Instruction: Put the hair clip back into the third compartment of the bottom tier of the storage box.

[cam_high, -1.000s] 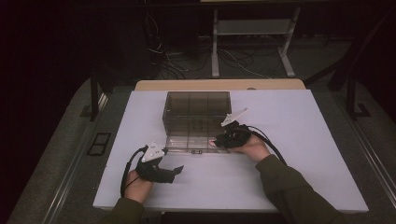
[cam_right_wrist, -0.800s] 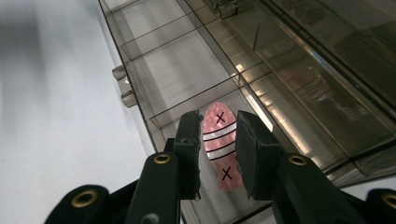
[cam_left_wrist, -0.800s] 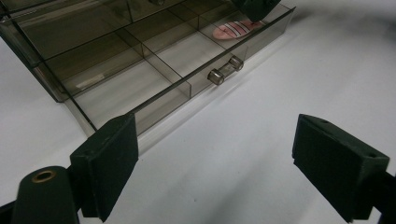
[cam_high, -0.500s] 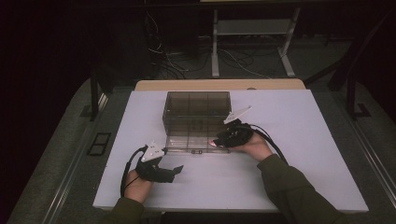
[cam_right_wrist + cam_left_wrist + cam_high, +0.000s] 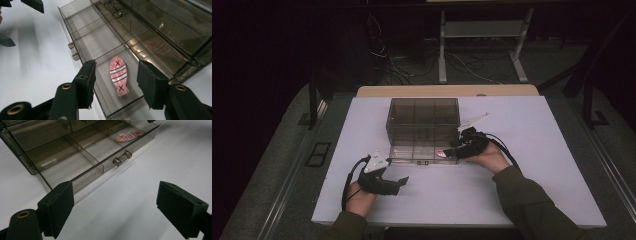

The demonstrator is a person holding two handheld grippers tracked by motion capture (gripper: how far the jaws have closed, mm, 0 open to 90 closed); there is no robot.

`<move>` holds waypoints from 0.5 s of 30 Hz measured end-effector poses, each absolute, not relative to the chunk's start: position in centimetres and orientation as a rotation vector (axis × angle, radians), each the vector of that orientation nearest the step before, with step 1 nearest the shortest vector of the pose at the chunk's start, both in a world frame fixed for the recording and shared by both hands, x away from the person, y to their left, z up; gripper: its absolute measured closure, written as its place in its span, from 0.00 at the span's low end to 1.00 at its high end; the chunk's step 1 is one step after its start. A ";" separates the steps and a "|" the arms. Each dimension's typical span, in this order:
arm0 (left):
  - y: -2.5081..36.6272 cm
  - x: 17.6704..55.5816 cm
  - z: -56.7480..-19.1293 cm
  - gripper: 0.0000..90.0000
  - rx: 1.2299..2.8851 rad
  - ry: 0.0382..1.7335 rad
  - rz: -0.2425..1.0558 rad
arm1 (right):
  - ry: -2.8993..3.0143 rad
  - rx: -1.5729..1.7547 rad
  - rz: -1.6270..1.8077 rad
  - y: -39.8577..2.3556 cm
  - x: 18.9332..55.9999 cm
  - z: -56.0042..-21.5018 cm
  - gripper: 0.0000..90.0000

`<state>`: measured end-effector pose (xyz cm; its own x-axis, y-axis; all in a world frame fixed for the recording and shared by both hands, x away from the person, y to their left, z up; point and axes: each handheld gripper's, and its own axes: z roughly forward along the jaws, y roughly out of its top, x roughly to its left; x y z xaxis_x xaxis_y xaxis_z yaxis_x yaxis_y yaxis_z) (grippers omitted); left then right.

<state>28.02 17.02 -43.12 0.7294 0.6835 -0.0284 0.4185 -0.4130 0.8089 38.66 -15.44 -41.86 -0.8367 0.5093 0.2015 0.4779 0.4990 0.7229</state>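
A smoky clear drawer box (image 5: 422,117) stands mid-table with its bottom drawer (image 5: 412,154) pulled out. A pink fish-shaped piece (image 5: 119,75) with white stripes and two black crosses lies flat in the drawer's right end compartment (image 5: 443,154) (image 5: 128,135). My right gripper (image 5: 118,83) hovers open just above it, one jaw on either side, not touching it (image 5: 452,150). My left gripper (image 5: 399,185) rests open on the table at the front left, its jaws (image 5: 118,207) wide apart and pointing at the drawer front with its handle (image 5: 122,158).
The drawer's other compartments (image 5: 100,42) look empty. The white tabletop (image 5: 532,165) has free room on both sides of the box and in front of it. The left gripper's jaws (image 5: 32,5) show at the top left of the right gripper view.
My right gripper has shifted slightly right and back at the drawer's right end, and the pink fish now shows lying in the drawer. The left gripper has not moved.
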 end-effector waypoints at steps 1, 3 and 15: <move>17.0 28.0 -43.1 0.15 2.062 0.836 0.387 | 2.683 0.885 1.278 -15.6 38.6 -41.8 0.51; 17.0 28.0 -43.1 0.15 2.061 0.836 0.387 | 2.676 0.887 1.282 -15.8 38.5 -41.7 0.50; 17.2 27.9 -43.1 0.15 2.060 0.830 0.390 | 2.632 0.865 1.321 -17.0 37.3 -40.7 0.45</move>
<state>27.87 17.15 -43.06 0.7301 0.6827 -0.0276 0.4149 -0.4109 0.8118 37.32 -16.95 -40.71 -0.8387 0.5138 0.1807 0.4519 0.4712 0.7575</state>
